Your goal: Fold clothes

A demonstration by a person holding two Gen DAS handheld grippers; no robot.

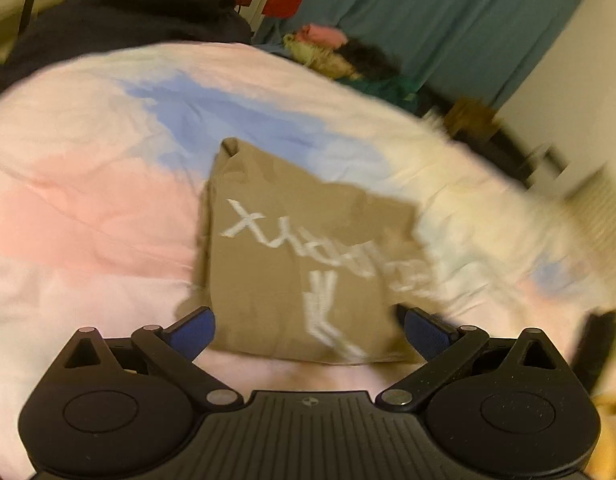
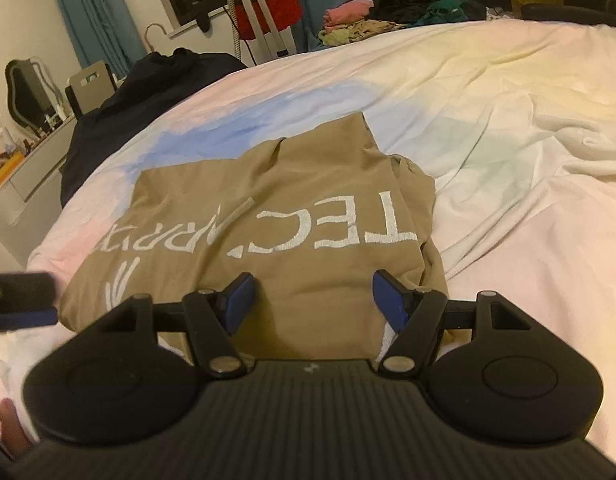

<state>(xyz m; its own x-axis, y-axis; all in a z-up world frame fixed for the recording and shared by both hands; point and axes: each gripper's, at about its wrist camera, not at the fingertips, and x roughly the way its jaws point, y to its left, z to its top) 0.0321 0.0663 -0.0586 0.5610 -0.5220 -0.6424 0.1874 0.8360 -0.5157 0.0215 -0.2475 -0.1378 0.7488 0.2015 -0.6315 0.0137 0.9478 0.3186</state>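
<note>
Shirt (image 2: 268,220): tan, white lettering, folded flat on the bedsheet (image 2: 508,140).
Left gripper (image 1: 310,330): jaws spread wide, holding nothing, above the shirt's near edge.
Right gripper (image 2: 312,300): jaws apart, empty, over the shirt.
Clothes pile (image 2: 372,20): far side of bed.

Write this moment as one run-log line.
task: fold clothes | left gripper: open | right gripper: open | tan shirt: folded on bedsheet

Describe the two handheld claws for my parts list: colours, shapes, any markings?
Both look alike. The left claw and right claw each have a matte black ribbed body with a small pale mark at its centre, two round black housings with oval insets, black link arms with silver rivets, and blue textured finger pads. No cables or sleeves are visible.
</note>
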